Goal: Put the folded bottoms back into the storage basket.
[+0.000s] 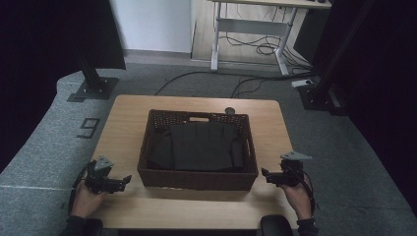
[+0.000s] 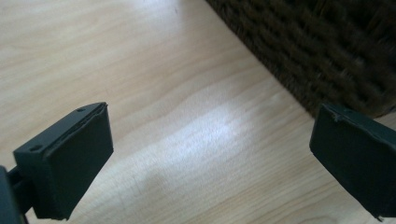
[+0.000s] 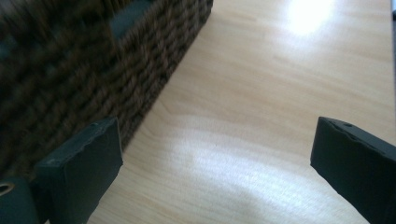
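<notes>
Wide-open, empty left gripper (image 1: 127,179) and right gripper (image 1: 265,173), resting low on the wooden surface (image 1: 123,123). Probably best brought in level and together, one at each end wall of the woven basket (image 1: 196,178). Basket stood mid-surface between both grippers, just beside each, untouched; dark folded cloth (image 1: 199,146) lay inside it.

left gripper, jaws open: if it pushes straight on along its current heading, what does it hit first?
Most likely the wicker basket. In the high view the left gripper points right, toward the basket's near-left corner, with bare table between. Its own view shows the woven wall ahead, off to the right, so it might only graze the corner.
</notes>
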`<state>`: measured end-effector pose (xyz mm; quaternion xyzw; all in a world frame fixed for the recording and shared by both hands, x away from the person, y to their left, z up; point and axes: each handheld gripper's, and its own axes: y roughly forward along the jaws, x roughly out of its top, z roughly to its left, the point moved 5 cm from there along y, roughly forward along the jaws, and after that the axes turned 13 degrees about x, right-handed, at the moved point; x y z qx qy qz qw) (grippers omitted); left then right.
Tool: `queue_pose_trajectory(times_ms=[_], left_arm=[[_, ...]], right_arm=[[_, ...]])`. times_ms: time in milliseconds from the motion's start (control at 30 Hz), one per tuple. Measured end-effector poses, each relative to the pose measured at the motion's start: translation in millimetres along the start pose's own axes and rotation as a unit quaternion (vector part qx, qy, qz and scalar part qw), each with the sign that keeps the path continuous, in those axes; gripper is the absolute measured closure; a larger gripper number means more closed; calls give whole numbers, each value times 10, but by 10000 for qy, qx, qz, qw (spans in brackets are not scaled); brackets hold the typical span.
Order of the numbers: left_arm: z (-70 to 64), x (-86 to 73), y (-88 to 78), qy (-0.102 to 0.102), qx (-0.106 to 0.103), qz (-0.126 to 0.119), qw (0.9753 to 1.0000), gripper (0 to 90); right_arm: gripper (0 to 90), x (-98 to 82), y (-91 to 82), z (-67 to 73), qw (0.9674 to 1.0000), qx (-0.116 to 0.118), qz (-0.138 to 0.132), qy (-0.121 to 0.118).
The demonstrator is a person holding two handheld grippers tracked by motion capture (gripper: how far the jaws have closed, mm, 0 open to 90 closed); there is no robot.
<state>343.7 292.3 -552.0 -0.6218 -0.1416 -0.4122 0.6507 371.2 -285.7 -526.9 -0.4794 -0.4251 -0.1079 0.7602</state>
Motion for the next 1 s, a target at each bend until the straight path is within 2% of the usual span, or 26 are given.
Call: queue_pose_trajectory(times_ms=[267, 467, 600, 633, 767, 1000], left_arm=[[-67, -148, 104, 93, -2, 176, 9998, 0], [-117, -222, 185, 191, -24, 350, 9992, 0], [-118, -229, 208, 83, -189, 339, 9992, 0], [-112, -234, 214, 63, -205, 294, 9993, 0], [-110, -236, 216, 47, -197, 276, 9994, 0], [-110, -237, 216, 45, -196, 275, 9994, 0]], right_arm=[[20, -211, 161, -35, 9999, -24, 65, 123], [20, -387, 296, -78, 9995, -82, 209, 230], [8, -481, 379, -97, 9990, -130, 373, 190], [0, -493, 399, -101, 9991, -199, 346, 119], [0, -497, 413, -98, 9994, -236, 234, 120], [0, -500, 413, -97, 9994, -238, 229, 121]])
